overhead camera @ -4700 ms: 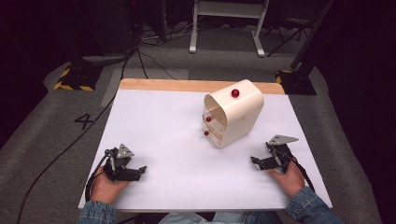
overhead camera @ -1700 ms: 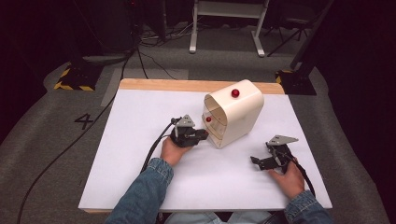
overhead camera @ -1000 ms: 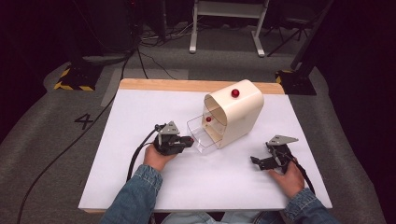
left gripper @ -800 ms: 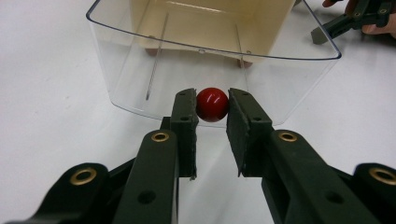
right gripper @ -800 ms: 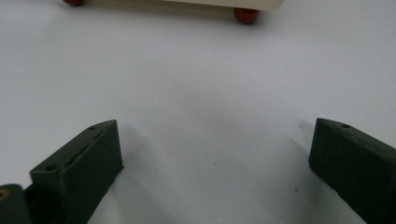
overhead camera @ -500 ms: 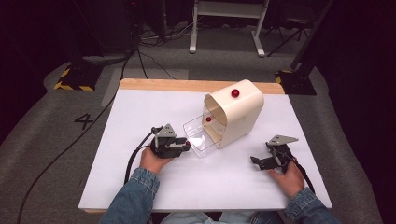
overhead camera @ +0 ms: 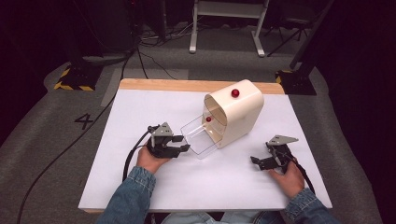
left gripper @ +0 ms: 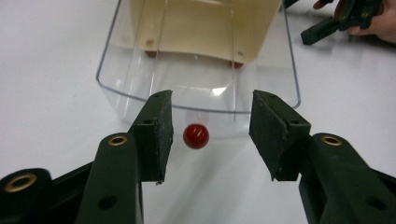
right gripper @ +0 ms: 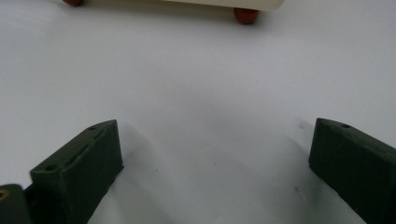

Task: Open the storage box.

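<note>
Currently the left gripper is sitting released around the red knob of the pulled-out clear drawer on the bench, probably backing off next, while the right gripper is resting released.

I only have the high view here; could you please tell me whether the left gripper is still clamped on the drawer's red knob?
Observer: No. In the left gripper view the fingers stand apart, and the red knob sits untouched between them.
Operator: Thank you. Is anything inside the clear drawer?
Observer: The clear drawer looks empty; only the white table shows through its floor.
Operator: And is the right gripper holding anything?
Observer: No. In the right gripper view its fingers stand wide apart over bare table, with two of the cream cabinet's red feet beyond.
</note>
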`<state>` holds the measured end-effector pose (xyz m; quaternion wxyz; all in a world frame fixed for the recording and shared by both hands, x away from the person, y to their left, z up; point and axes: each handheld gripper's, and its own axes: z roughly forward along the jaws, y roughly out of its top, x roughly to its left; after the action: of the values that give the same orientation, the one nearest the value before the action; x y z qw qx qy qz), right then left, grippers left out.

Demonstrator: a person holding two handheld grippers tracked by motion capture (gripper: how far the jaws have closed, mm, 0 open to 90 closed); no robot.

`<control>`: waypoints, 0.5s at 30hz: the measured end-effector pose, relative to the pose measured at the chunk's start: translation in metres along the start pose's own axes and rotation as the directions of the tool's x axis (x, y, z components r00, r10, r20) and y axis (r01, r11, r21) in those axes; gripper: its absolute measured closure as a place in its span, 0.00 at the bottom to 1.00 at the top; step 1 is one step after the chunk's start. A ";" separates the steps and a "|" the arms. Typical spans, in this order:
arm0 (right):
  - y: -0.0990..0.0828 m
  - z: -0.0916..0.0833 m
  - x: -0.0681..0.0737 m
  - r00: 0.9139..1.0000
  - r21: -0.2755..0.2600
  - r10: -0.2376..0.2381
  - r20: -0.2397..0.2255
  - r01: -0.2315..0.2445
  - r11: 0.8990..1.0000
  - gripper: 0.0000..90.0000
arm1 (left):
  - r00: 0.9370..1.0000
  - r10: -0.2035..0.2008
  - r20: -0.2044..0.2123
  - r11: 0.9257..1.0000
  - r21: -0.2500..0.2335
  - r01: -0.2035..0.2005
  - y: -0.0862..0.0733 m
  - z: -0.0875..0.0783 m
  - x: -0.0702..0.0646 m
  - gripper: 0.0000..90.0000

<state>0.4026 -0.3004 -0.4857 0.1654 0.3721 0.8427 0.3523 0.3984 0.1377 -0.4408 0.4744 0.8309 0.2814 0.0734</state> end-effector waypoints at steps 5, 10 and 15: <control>0.000 0.000 0.000 1.000 0.000 0.000 0.000 0.000 1.000 0.03 | 1.000 -0.006 -0.002 0.999 -0.035 0.006 0.015 -0.007 -0.003 0.56; 0.000 0.000 0.000 1.000 0.000 0.000 0.001 0.000 1.000 0.03 | 1.000 0.001 0.011 0.998 -0.062 -0.001 0.033 -0.012 -0.005 0.56; 0.000 0.000 0.000 1.000 0.000 0.000 0.001 0.000 1.000 0.03 | 1.000 0.015 0.018 0.997 -0.080 -0.014 0.048 -0.010 -0.007 0.56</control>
<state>0.4026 -0.3004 -0.4858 0.1657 0.3721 0.8427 0.3519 0.4083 0.1226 -0.3950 0.5094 0.8138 0.2678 0.0805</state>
